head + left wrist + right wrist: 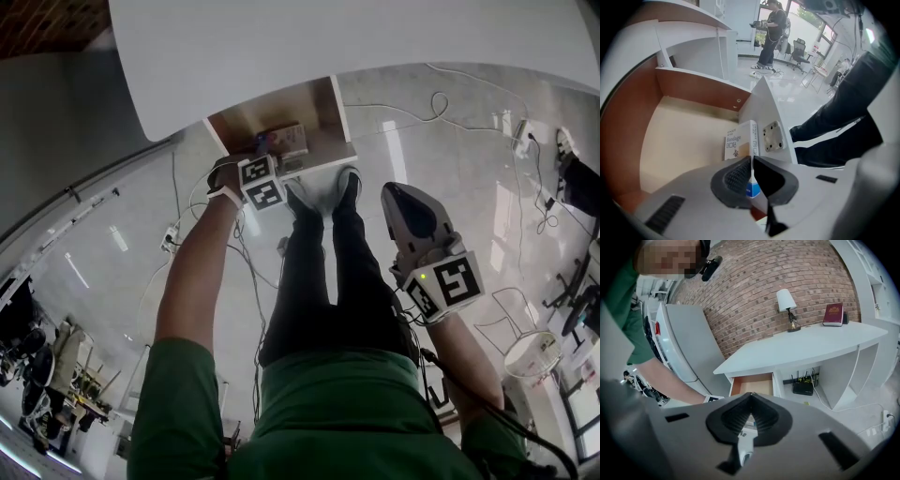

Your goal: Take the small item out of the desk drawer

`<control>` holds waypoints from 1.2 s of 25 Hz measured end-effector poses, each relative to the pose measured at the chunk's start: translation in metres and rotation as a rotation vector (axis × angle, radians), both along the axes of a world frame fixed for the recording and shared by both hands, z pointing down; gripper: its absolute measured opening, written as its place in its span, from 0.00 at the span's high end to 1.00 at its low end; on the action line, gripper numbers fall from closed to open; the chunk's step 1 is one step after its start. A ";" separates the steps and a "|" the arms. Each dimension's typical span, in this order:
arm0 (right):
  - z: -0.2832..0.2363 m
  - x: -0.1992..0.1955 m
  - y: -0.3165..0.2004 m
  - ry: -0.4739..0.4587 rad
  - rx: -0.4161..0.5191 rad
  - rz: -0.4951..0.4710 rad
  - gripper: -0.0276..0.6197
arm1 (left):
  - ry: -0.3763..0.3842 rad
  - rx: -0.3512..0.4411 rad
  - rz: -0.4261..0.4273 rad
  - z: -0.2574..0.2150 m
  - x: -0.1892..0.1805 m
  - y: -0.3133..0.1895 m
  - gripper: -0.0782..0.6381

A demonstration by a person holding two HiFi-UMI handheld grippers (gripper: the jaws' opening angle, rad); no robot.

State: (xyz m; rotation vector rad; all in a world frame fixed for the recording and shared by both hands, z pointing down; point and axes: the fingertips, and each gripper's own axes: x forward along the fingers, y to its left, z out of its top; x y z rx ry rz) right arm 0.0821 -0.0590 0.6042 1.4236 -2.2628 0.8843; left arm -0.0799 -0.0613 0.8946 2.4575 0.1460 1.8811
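Note:
The desk drawer (323,103) is pulled open, its wooden inside showing under the white desktop (356,37). A small white bandage box (738,143) with a blue end lies against the drawer's right wall (761,101). My left gripper (752,161) is shut on the box's near end, the blue end showing just under the pads. In the head view the left gripper (274,155) reaches into the drawer over the box (284,139). My right gripper (394,195) hangs well back from the desk at the right, shut with nothing in it. Its own view (750,397) looks at the open drawer (752,383) from afar.
A lamp (786,301) and a red book (834,314) stand on the desktop. A router (804,387) sits beneath the desk. Cables (436,101) trail over the floor and a white bin (532,354) stands at the right. My legs (319,272) are in front of the drawer.

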 end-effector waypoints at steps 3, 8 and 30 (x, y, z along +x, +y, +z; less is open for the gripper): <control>-0.003 -0.002 -0.001 -0.002 0.004 -0.002 0.95 | 0.005 0.017 -0.018 -0.005 0.000 -0.004 0.86; -0.011 -0.005 -0.003 -0.007 0.016 -0.008 0.95 | 0.016 0.033 -0.038 -0.018 -0.002 -0.009 0.86; -0.079 -0.020 -0.028 -0.043 0.144 -0.027 0.95 | 0.109 0.185 -0.087 -0.134 0.004 -0.013 0.87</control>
